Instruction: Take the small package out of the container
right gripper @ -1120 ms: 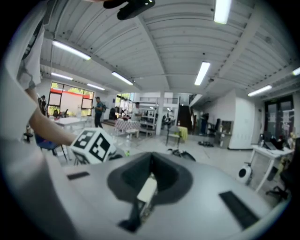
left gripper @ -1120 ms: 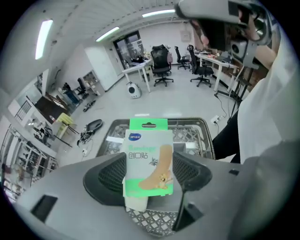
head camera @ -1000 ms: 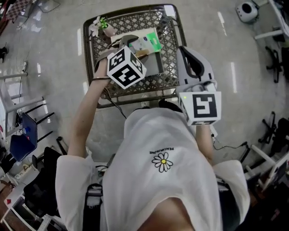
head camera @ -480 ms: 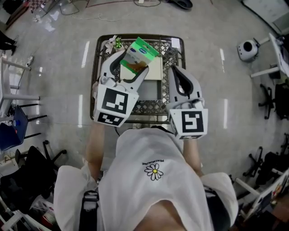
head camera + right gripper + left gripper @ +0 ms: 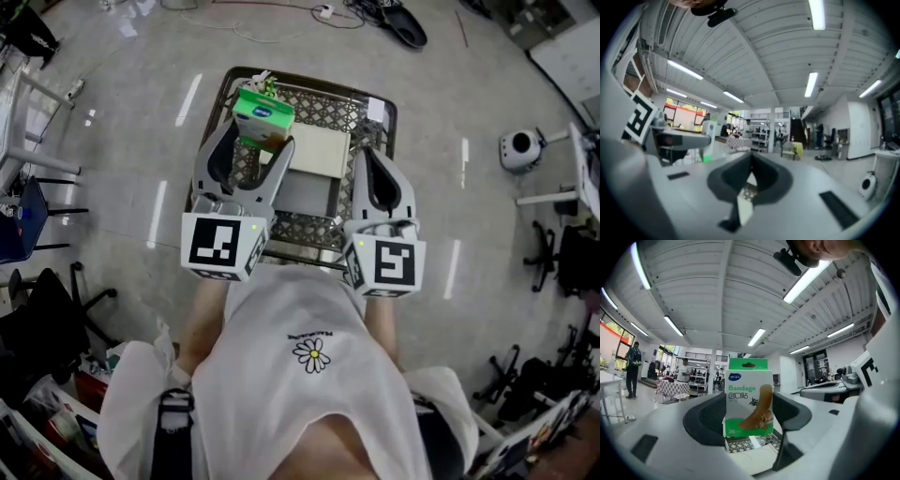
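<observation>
My left gripper (image 5: pixel 255 139) is shut on a small green and white bandage box (image 5: pixel 263 114) and holds it upright above the far left part of a metal mesh basket (image 5: pixel 364 105). In the left gripper view the box (image 5: pixel 747 401) stands squeezed between the two dark jaws, with a bit of the mesh (image 5: pixel 757 443) below it. My right gripper (image 5: pixel 378 167) hovers over the basket's right side, shut with nothing in it; in the right gripper view (image 5: pixel 750 177) its jaws meet. A flat white box (image 5: pixel 319 150) and a grey sheet (image 5: pixel 305 194) lie in the basket.
A small flower trinket (image 5: pixel 262 82) sits at the basket's far left corner. The basket stands on a shiny grey floor. Cables (image 5: pixel 281 9) lie beyond it, a white round device (image 5: pixel 518 150) is at the right, and chairs and frames (image 5: pixel 23 225) crowd the left.
The left gripper has risen out of the basket with the bandage box and swung upright. Both grippers now sit side by side above the basket; the right one stayed shut.
</observation>
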The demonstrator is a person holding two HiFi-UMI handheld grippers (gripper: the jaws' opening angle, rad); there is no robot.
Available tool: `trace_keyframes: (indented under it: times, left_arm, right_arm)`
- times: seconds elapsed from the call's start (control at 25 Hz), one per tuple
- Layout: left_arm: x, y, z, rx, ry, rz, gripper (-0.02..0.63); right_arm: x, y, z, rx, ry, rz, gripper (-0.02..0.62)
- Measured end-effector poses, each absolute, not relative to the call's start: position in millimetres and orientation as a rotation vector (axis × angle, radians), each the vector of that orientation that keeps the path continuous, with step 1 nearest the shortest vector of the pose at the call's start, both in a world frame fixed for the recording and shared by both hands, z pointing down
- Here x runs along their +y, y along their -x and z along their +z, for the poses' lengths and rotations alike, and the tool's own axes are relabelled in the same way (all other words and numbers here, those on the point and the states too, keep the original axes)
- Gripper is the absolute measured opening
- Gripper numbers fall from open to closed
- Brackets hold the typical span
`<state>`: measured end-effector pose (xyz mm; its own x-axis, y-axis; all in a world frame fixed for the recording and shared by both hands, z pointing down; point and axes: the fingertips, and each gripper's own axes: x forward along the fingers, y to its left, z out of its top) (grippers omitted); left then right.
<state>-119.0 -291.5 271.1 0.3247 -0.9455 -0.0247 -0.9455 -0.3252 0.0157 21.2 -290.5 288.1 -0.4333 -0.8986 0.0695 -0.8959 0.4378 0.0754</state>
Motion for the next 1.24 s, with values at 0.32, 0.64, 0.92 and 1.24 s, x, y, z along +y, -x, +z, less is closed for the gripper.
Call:
trace_keyframes:
  times: [0.32,0.64,0.92,1.24]
  left_arm:
    - [-287,125,280,1.88,2.52,0.097,0.324]
    - [-286,121,273,1.864,2.508,0.096,0.324]
    - [-287,119,272,1.86,2.497,0.094,0.324]
    - [-293,117,280,1.84,2.5,-0.003,0.324]
  right_arm:
    - [-290,-21,287,-2.57,-1.649,-0.075,0.031]
    - [-287,-28,288,-2.554,-1.666,-0.057,0.031]
    - [-289,-34,289,-2.544,-1.683,-0.052,0.031]
    - [-293,-37,294,-2.542,-1.694,-0.037,0.031]
